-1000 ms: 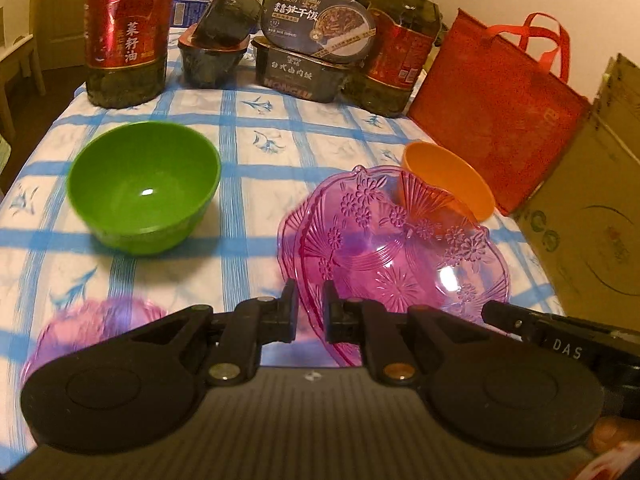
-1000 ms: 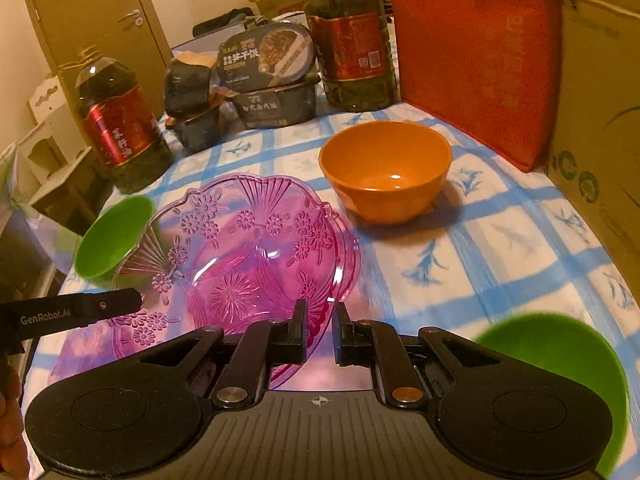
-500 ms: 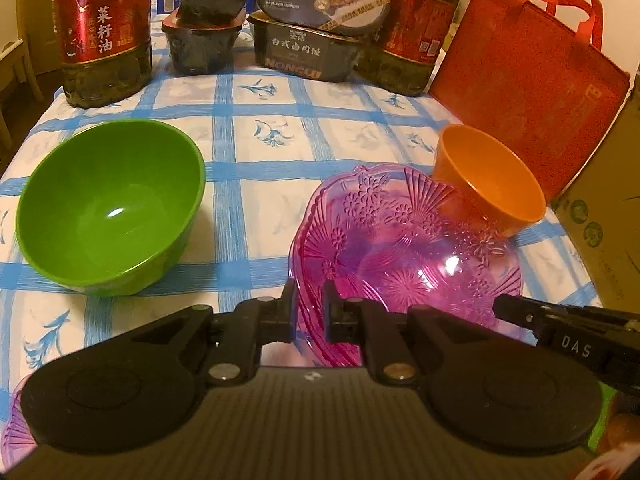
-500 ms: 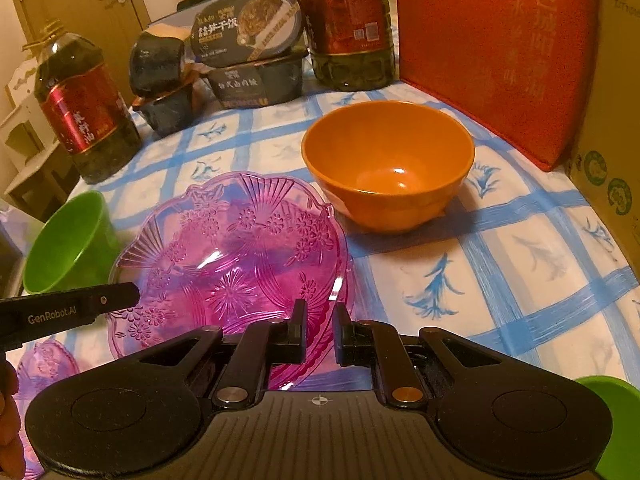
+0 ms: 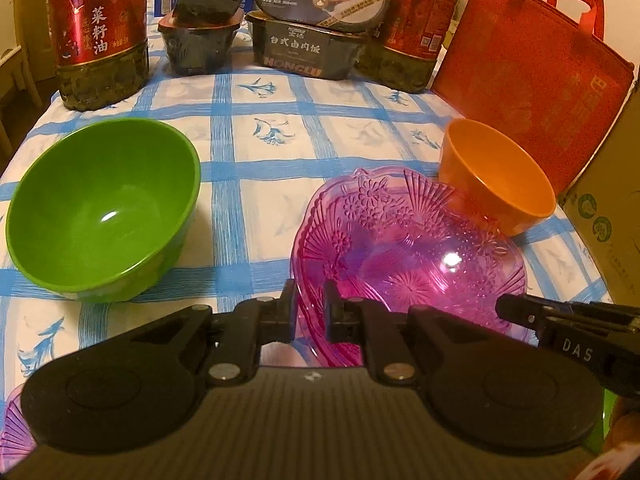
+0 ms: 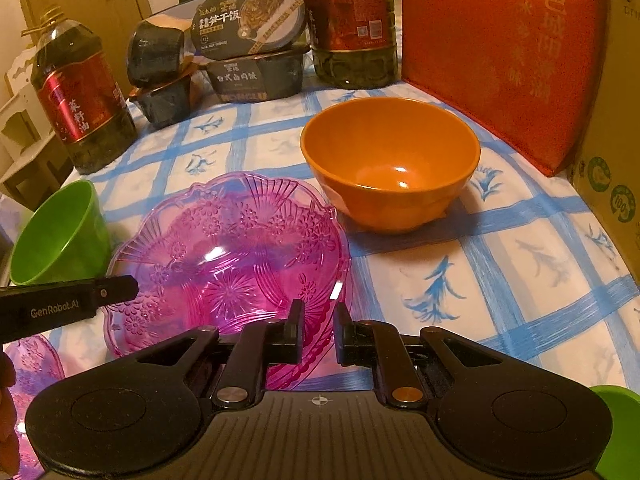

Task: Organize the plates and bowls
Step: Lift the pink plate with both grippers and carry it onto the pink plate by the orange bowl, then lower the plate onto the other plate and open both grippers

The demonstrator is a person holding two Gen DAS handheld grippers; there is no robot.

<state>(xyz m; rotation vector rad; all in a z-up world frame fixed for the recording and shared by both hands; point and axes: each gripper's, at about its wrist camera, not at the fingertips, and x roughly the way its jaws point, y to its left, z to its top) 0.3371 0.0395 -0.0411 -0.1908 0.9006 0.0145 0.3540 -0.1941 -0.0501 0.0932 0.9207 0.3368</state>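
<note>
The pink plate (image 5: 404,248) sits tilted above the blue-checked tablecloth (image 5: 256,184), just in front of the orange bowl (image 6: 390,162) and right of the green bowl (image 5: 100,212). Your left gripper (image 5: 308,312) pinches its left rim and your right gripper (image 6: 318,332) pinches its right rim, both clamped tight on the plastic. Oil bottles (image 5: 98,28), stacked meal boxes (image 5: 308,46) and a red bag (image 5: 532,64) line the table's far side.

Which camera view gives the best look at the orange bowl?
The right wrist view: the orange bowl appears whole, with its inside and full rim visible. In the left wrist view it sits far right, partly behind the pink plate.
</note>
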